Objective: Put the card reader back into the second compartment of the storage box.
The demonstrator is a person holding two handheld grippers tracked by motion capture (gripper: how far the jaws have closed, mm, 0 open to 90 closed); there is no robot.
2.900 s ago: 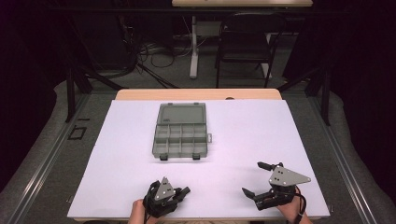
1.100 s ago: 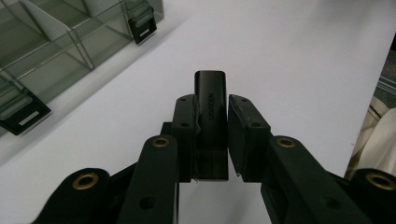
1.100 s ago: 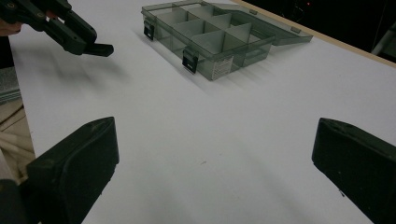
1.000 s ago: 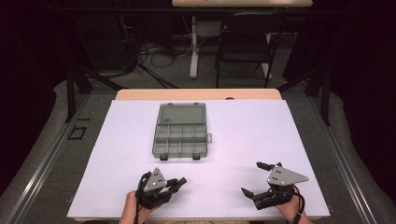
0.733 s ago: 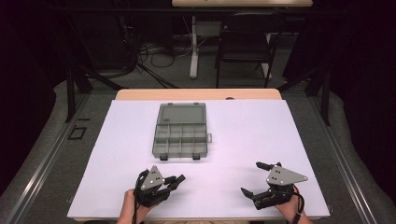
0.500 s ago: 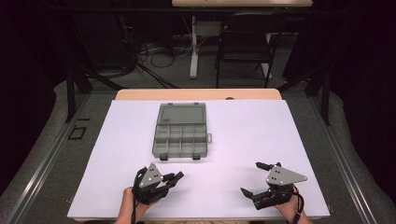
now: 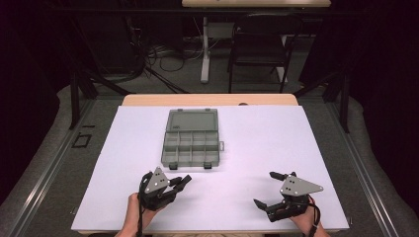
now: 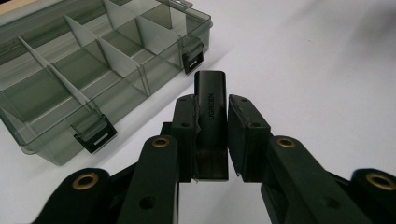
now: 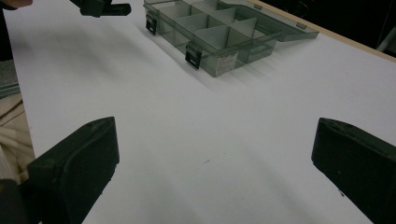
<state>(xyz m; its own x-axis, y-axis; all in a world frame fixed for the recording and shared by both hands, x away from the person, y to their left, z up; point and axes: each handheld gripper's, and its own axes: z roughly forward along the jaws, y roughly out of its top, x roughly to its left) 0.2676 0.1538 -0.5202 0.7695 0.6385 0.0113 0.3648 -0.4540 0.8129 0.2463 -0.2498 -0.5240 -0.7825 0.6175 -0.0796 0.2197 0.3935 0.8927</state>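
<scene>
L claw (image 8: 211, 135) clamps black UGREEN adapter (image 8: 211, 122) nr organizer box (image 7: 192, 138); R claw (image 7: 270, 189) wide open, empty.

My left tool (image 8: 211, 135): matte black, brass-coloured rivets, grey plate on top. It holds a black block (image 8: 211, 109) with grey "UGREEN" lettering. My right tool (image 7: 276, 190): same black, same grey plate. Organizer box (image 7: 192, 137): smoky translucent grey, paler dividers, black latches, white label on one end. Counter (image 7: 257, 143): plain white sheet, tan wood edge at the far side.
</scene>
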